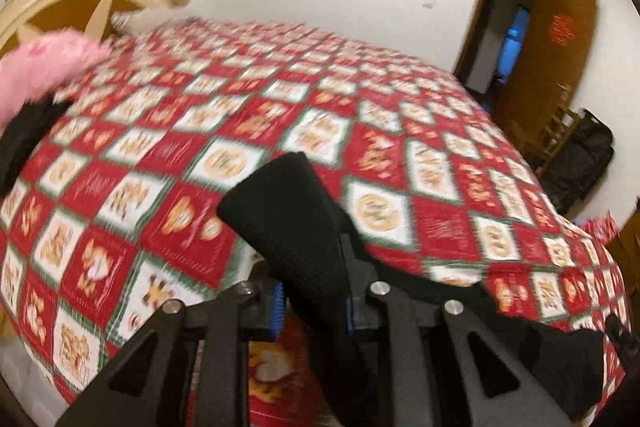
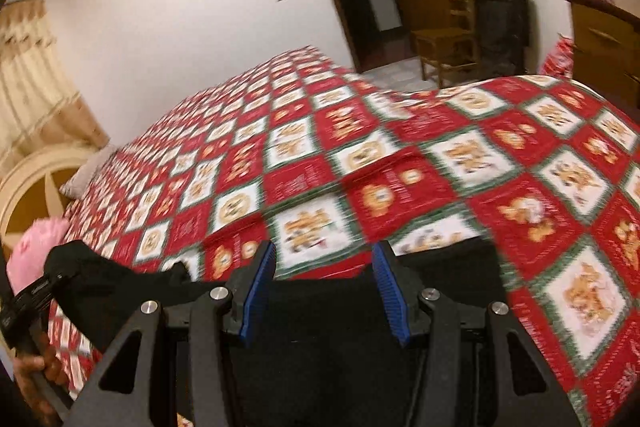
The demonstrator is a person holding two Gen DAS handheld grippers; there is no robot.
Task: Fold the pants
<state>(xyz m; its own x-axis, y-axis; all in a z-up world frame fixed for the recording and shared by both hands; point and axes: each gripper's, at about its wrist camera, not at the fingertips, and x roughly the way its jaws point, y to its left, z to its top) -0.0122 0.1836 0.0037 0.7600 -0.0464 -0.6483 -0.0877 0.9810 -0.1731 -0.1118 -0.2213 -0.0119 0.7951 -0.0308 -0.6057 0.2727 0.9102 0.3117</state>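
The black pants (image 1: 280, 211) lie at the near edge of a bed with a red and white patchwork cover (image 1: 400, 131). My left gripper (image 1: 312, 291) is shut on a fold of the pants, which stands up above its blue pads, while the rest trails off to the right. In the right wrist view, the pants (image 2: 328, 339) lie flat under my right gripper (image 2: 326, 287). Its blue pads are apart and press on nothing. At the left of that view, a hand (image 2: 28, 379) holds the other gripper, with black fabric lifted above it.
A pink plush (image 1: 44, 63) and a dark item (image 1: 24, 143) lie at the left near the cream headboard (image 1: 60, 7). Past the bed are an open wooden door (image 1: 552, 59), a wooden chair (image 2: 448, 39), a black bag (image 2: 500, 15) and a wooden dresser (image 2: 608, 39).
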